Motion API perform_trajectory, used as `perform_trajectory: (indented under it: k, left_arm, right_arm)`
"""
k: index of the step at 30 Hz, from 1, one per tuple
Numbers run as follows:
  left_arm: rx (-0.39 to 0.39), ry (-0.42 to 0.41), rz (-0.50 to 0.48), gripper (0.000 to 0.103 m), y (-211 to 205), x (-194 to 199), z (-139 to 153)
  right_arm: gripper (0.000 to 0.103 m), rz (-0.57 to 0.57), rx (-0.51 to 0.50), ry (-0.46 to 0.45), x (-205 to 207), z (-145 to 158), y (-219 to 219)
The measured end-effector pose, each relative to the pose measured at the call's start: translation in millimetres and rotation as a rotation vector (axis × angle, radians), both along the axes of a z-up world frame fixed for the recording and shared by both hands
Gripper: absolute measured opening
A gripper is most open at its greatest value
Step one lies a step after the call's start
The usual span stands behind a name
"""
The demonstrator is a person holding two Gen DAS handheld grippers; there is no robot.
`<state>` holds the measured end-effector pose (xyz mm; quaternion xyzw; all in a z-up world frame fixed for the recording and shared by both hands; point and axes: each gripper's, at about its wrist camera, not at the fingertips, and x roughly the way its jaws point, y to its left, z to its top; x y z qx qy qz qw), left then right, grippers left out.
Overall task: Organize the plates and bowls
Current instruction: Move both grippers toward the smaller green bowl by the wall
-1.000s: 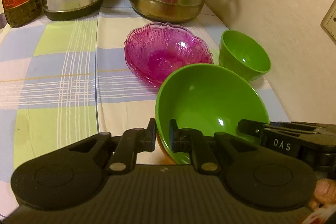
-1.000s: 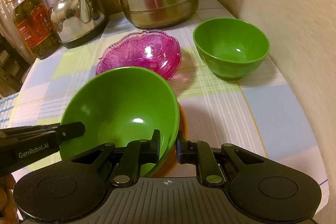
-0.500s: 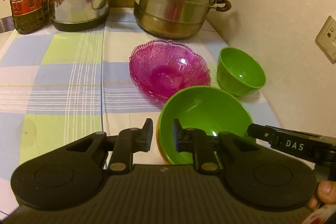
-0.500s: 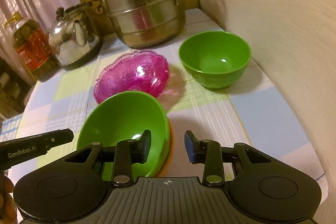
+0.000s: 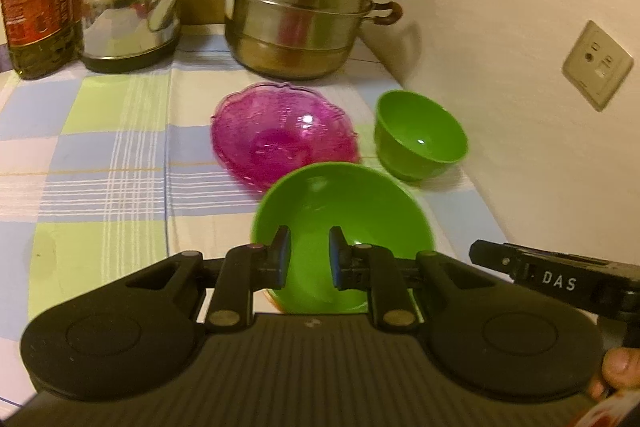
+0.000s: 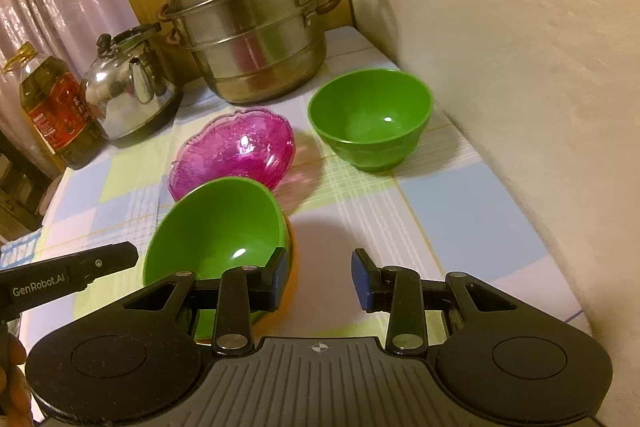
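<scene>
Bowl (image 6: 216, 227) in green sits just left of the right gripper (image 6: 320, 277), parted wide, holding nothing.

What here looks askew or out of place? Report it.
The large green bowl sits tilted, not flat: its opening leans toward the left gripper, and an orange dish peeks out beneath its right edge. The pink glass bowl and small green bowl stand level. Nothing looks spilled or broken.
</scene>
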<state>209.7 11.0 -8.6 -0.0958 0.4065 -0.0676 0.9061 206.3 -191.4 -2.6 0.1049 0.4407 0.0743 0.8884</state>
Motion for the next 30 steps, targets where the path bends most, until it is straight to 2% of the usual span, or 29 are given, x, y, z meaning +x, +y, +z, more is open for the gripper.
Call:
perform_trajectory:
  k: [18,27,30]
  left_arm:
    - [0.0,-0.02,-0.101,0.018,-50.3,3.8,16.4]
    - [0.002,-0.015,-0.142,0.025,-65.3,29.2,19.3]
    - [0.011,-0.017,-0.152,0.033,-69.1,41.8,20.6]
  right_arm:
    - [0.036,-0.067,-0.004,-0.017,-13.6,12.5,-39.0]
    - [0.036,-0.116,0.012,-0.019,-10.8,9.6,-60.2]
    - [0.036,-0.136,0.015,-0.017,-5.8,8.8,-67.4]
